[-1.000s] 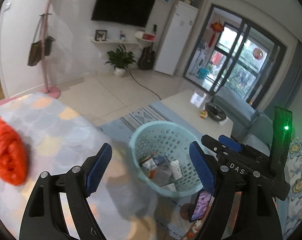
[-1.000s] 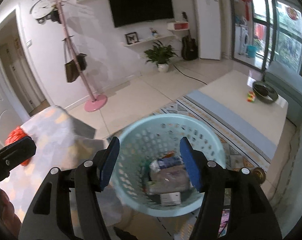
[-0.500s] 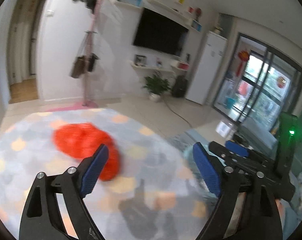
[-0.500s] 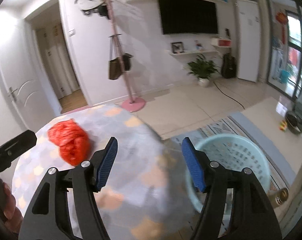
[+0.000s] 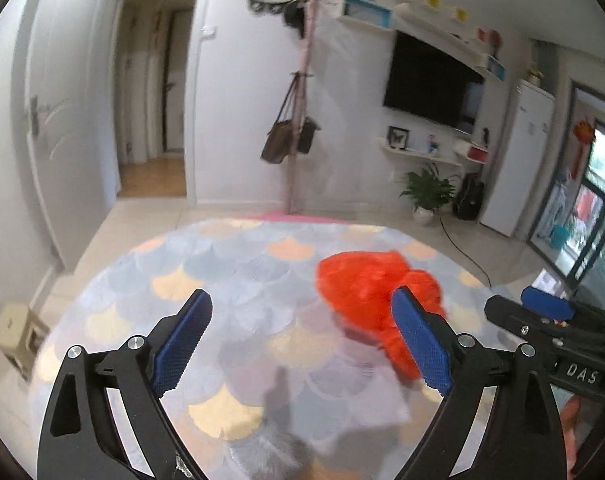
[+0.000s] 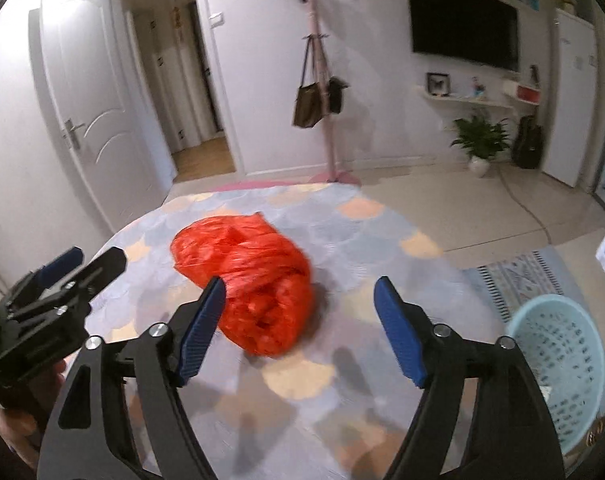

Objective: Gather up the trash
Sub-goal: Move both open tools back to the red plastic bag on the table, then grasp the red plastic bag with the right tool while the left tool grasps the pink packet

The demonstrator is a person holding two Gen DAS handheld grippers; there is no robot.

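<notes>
Swung away from the pale blue laundry basket (image 6: pixel 558 368) since the earlier frames, both views now over the round table (image 5: pixel 238 264) with its scallop-patterned cloth; jaws of both grippers just been opening, nothing between either pair. Far left in the left wrist view: a small beige stool (image 5: pixel 16 336) on the floor beside the table edge, a white door (image 5: pixel 58 148) behind it, an open hallway further in. Left gripper (image 5: pixel 302 344) spread wide above bare cloth, with only its own shadow beneath. Behind the table, a pink coat stand (image 5: pixel 298 120) with a brown bag (image 5: pixel 278 140) hanging, well apart from everything on the cloth. Crumpled red plastic bag (image 5: pixel 366 280) lying on the table, to the right of the left gripper's gap, partly hidden behind its right finger. Right gripper (image 6: pixel 300 326) also spread wide, the same red bag just past its left finger, not touched. Right of that, open cloth, then a patterned rug (image 6: pixel 518 280) on the floor and the basket at the table's right edge. Wall-mounted television (image 6: pixel 462 28), potted plant (image 6: pixel 478 140) and white fridge (image 6: pixel 574 100) along the far wall.
</notes>
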